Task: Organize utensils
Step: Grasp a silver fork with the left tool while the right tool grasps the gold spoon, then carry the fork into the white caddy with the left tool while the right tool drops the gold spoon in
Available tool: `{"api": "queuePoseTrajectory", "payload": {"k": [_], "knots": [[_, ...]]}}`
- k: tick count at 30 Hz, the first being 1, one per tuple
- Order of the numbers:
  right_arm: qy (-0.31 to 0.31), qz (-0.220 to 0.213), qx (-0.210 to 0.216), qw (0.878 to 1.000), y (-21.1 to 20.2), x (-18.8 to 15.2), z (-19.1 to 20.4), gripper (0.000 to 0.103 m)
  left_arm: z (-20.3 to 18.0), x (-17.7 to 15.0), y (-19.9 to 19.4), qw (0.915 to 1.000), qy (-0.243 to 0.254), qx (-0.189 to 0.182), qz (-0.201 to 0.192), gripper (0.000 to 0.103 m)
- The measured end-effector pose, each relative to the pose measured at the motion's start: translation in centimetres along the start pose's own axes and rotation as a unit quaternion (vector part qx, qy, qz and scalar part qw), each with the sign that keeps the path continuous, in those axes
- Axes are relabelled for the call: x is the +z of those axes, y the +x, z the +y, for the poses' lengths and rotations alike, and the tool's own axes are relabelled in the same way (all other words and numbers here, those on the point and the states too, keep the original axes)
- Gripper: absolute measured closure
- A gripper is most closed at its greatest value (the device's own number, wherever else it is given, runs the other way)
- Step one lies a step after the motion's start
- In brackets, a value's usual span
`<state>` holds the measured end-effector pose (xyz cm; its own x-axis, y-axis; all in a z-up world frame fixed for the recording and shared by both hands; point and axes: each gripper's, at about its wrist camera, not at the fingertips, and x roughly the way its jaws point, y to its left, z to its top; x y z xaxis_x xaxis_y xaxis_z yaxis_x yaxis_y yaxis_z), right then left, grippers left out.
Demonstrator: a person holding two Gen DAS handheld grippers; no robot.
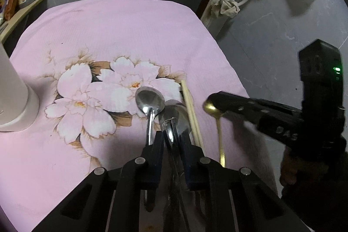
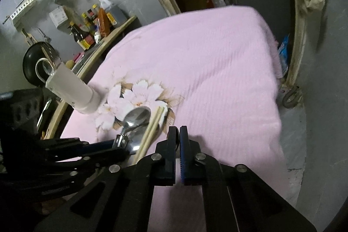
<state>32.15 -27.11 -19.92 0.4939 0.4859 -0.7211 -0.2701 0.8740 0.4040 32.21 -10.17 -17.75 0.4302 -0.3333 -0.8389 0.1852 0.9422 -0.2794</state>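
The far half of the pink flowered cloth (image 1: 121,23) lies bare, so a hand could pass freely there, and the right side of the table is open too. On the left edge stands a tall white holder (image 2: 71,88), blocking that side. Near the front, two steel spoons (image 1: 150,99), a pair of chopsticks (image 1: 191,114) and a gold spoon (image 1: 219,123) lie crowded close together, with both grippers packed in among them.

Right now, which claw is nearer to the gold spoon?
Right. The right claw is closed on the gold spoon at its bowl, while the left claw is off to one side, beyond the chopsticks, clamped on a steel spoon.
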Motion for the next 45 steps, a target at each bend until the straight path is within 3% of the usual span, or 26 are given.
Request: {"api": "queuePoseTrajectory", "payload": {"k": [8, 14, 28, 37, 45], "knots": [[0.001, -0.037, -0.029, 0.999, -3.7, -0.7, 1.7, 0.100, 0.8, -1.2, -2.6, 0.9983, -0.017, -0.044, -0.033, 0.091], [-0.011, -0.077, -0.055, 0.995, -6.4, -1.1, 4.1, 0.100, 0.9, -1.4, -6.1, 0.9955, -0.013, -0.050, -0.079, 0.091], [-0.050, -0.166, -0.095, 0.980, -11.9, -0.2, 13.1, 0.100, 3.4, -0.5, -16.3, 0.9748, 0.030, -0.049, -0.215, 0.091], [-0.097, -0.262, -0.108, 0.954, -14.7, 3.1, 21.2, 0.100, 8.4, 1.1, -22.6, 0.9578, 0.027, -0.035, -0.284, 0.091], [-0.131, -0.332, -0.113, 0.927, -15.0, 6.5, 28.0, 0.100, 14.5, 3.9, -27.6, 0.9350, 0.005, -0.007, -0.354, 0.091]]}}
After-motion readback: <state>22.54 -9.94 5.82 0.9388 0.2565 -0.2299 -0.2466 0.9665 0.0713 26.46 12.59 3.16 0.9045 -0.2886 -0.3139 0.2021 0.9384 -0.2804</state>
